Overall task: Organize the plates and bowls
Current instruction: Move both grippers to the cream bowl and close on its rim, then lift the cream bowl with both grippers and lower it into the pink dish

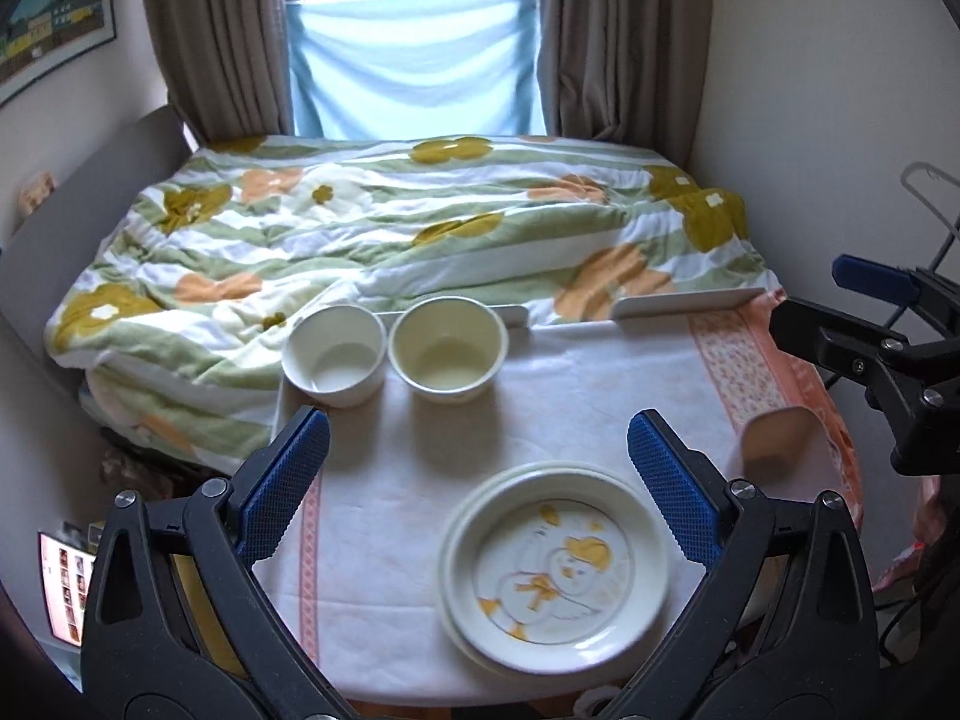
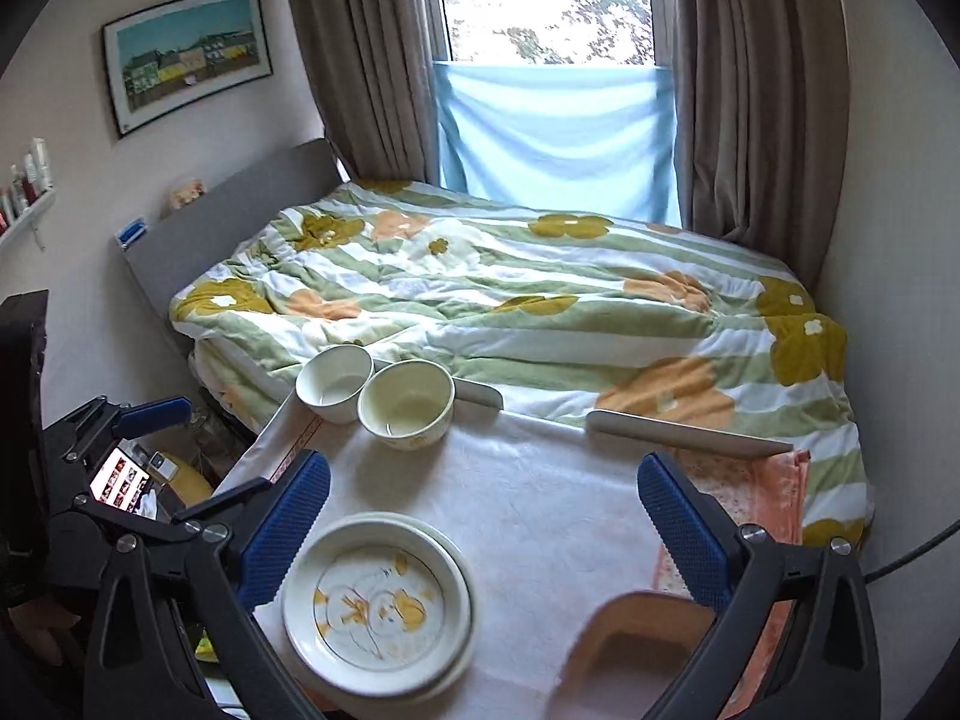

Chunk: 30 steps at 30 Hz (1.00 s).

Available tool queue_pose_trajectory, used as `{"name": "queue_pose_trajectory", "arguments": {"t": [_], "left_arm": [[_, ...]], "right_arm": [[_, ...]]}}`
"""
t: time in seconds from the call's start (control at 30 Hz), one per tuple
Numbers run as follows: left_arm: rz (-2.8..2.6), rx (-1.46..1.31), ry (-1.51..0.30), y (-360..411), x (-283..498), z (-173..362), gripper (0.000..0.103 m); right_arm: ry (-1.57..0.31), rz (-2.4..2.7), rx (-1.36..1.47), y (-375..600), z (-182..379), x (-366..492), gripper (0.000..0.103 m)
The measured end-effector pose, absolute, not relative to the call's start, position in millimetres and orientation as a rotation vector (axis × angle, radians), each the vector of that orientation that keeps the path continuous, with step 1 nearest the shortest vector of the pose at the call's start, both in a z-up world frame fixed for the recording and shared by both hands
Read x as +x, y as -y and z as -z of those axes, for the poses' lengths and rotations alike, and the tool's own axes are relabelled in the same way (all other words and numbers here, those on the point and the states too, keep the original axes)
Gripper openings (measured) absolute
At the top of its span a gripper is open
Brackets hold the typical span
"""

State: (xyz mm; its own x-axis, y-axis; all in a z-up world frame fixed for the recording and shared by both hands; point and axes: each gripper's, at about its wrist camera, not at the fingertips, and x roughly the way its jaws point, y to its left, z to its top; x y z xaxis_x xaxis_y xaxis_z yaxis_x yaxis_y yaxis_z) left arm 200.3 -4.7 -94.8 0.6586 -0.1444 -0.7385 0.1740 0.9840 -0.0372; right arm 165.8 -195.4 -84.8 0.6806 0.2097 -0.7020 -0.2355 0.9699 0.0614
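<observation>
On the table [image 1: 540, 372], plates [image 1: 555, 564] stacked, bowls [image 1: 390, 354] apart. Both grippers [image 1: 480, 480] [image 2: 486, 516] hover, fingers apart, empty. Advice: grip one bowl's rim, nest squarely.

Right tongs [image 2: 483, 531] spread wide, empty | stacked plates [image 2: 377, 606] with duck drawing below left blue finger | two bowls [image 2: 372, 399] touching at the surface's [image 2: 540, 510] far edge | bed [image 2: 540, 300] beyond
</observation>
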Motion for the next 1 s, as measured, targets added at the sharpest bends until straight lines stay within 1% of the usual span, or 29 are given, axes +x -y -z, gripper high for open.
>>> {"name": "queue_pose_trajectory", "arguments": {"t": [0.1,0.23,0.3,0.37,0.4,0.47,0.53,0.57,0.63,0.67,0.8,0.83,0.87,0.93,0.97,1.0], "left_arm": [[0.204,-0.048,-0.87,-28.2,223.6,110.8,0.1],[0.213,-0.223,-0.963,-73.1,265.8,148.2,0.099],[0.207,-0.278,-1.001,-83.2,283.7,166.0,0.093],[0.221,-0.317,-1.039,-86.3,305.5,189.7,0.082],[0.228,-0.32,-1.055,-84.3,312.1,198.8,0.079],[0.242,-0.334,-1.09,-78.6,326.8,219.8,0.067],[0.256,-0.359,-1.119,-73.0,340.2,238.3,0.058],[0.256,-0.364,-1.128,-70.9,345.6,244.8,0.055],[0.256,-0.367,-1.144,-65.3,358.4,259.6,0.053],[0.256,-0.367,-1.15,-64.9,364.1,264.3,0.052],[0.272,-0.388,-1.185,-59.0,382.1,283.6,0.046],[0.27,-0.378,-1.189,-57.2,385.1,287.0,0.041],[0.269,-0.373,-1.191,-57.4,386.8,287.9,0.033],[0.266,-0.364,-1.199,-57.1,391.5,292.1,0.024],[0.263,-0.357,-1.201,-57.6,393.4,293.6,0.022],[0.265,-0.355,-1.199,-58.0,394.3,294.7,0.022]], "right_arm": [[-0.815,-0.213,-0.044,172.8,95.0,187.9,0.102],[-0.925,-0.187,-0.016,146.8,126.8,226.5,0.102],[-0.988,-0.152,0.0,137.5,146.4,249.5,0.102],[-1.046,-0.13,0.018,129.5,168.9,273.6,0.101],[-1.064,-0.124,0.021,127.1,176.2,281.2,0.097],[-1.105,-0.115,0.018,121.9,195.8,298.1,0.091],[-1.151,-0.104,0.013,117.7,214.1,313.3,0.078],[-1.175,-0.103,0.02,117.4,225.4,321.6,0.076],[-1.207,-0.099,0.028,114.6,238.9,333.4,0.068],[-1.221,-0.099,0.031,114.1,247.1,338.7,0.066],[-1.264,-0.113,0.041,107.9,270.2,354.7,0.052],[-1.269,-0.117,0.044,106.8,273.4,357.4,0.048],[-1.273,-0.119,0.047,105.0,276.0,359.8,0.045],[-1.283,-0.127,0.051,102.8,281.4,363.3,0.032],[-1.287,-0.127,0.053,102.2,283.1,364.2,0.031],[-1.289,-0.128,0.054,102.6,284.1,365.6,0.027]]}}
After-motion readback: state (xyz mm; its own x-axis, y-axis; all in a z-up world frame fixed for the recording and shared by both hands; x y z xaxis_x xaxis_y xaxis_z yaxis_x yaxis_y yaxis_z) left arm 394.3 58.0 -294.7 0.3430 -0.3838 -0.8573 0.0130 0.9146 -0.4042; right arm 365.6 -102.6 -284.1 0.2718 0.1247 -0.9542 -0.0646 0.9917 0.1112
